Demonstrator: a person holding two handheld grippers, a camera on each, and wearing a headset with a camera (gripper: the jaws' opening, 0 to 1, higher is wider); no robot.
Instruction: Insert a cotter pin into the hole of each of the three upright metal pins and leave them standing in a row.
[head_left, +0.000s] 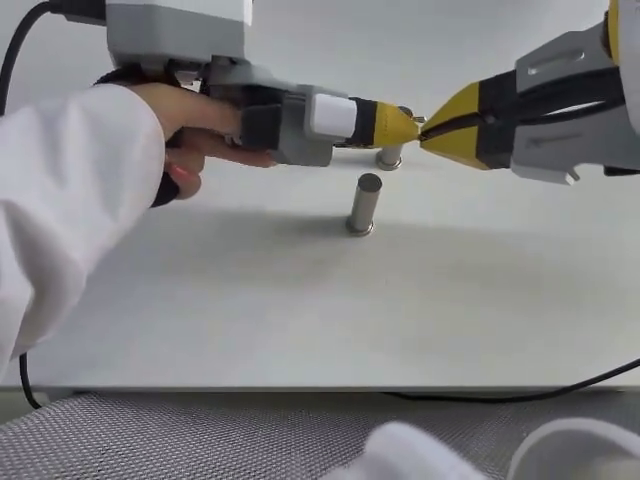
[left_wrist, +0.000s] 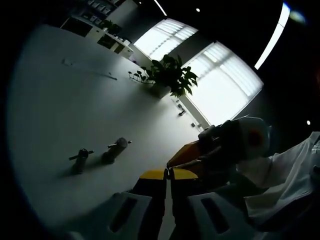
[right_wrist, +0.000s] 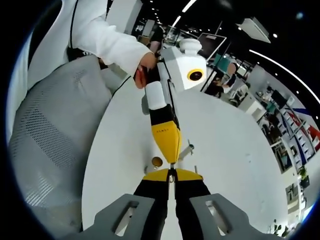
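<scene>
While the left gripper (head_left: 410, 127) and right gripper (head_left: 426, 138) meet nose to nose just beyond the bare pin (head_left: 365, 203), each with jaws pressed together (any cotter pin there is too small to confirm), filling this pin seems the step in hand; next, line up with its hole.

White bench (head_left: 300, 320), plant (left_wrist: 170, 75) by bright windows (left_wrist: 225, 85), strip lights (left_wrist: 272, 37), poss. shelving (left_wrist: 107, 40)

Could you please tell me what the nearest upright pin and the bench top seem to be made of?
The upright pin looks like bare metal, probably steel: grey with a soft sheen. The bench top looks like smooth matt white laminate or painted board; its plain surface leaves that open.
</scene>
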